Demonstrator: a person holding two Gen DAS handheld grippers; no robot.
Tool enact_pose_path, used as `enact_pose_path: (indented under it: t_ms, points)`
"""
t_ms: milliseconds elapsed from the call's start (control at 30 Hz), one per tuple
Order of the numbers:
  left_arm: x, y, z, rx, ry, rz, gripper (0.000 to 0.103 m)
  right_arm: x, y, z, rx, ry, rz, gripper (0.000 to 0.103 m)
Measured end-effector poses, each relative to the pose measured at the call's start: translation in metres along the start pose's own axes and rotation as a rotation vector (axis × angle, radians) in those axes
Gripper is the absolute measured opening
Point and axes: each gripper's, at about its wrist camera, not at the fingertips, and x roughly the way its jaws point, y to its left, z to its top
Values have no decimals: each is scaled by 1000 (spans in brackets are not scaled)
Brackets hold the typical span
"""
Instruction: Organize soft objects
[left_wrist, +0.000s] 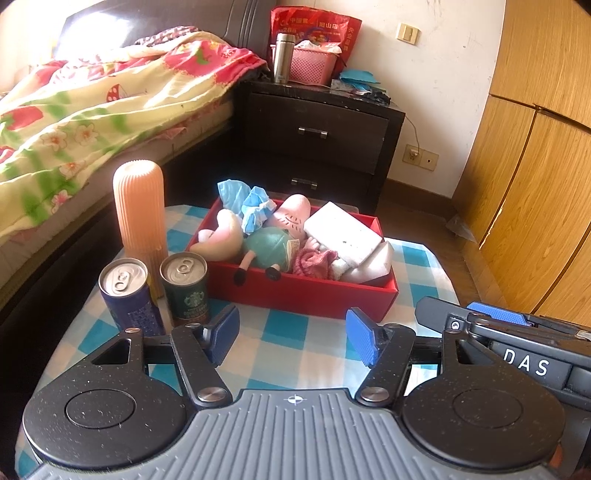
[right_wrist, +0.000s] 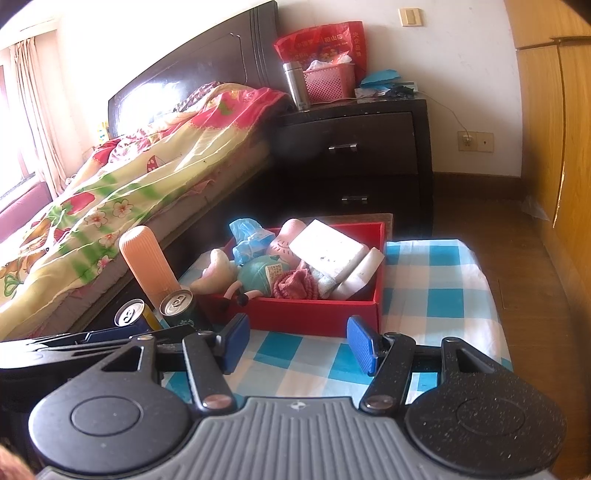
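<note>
A red box sits on the blue-checked tablecloth. It is packed with soft things: a plush doll in a teal dress, a crumpled blue plastic piece, pink knitted cloth and white sponge blocks. My left gripper stands open just in front of the box with nothing between its blue pads. My right gripper also stands open before the box, empty. In the left wrist view the right gripper's body is at the lower right edge.
Left of the box stand a ribbed orange container and two drink cans. A bed with a floral quilt lies to the left, a dark nightstand behind, wooden wardrobe doors on the right.
</note>
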Motion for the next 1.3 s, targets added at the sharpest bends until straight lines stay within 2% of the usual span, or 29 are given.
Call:
enact_pose_path:
  t_ms: [367, 800, 1100, 1300]
  points:
    - [-4, -5, 1, 51, -33, 54, 71, 1, 1, -1, 7, -9, -5, 37]
    - [-4, -3, 2, 47, -25, 56, 73, -1, 2, -1, 8, -14, -6, 37]
    - [-6, -3, 2, 54, -59, 84, 84, -4, 2, -1, 23, -27, -2, 37]
    - [-9, 3, 4, 14, -80, 63, 88, -10, -1, 0, 43, -55, 9, 40]
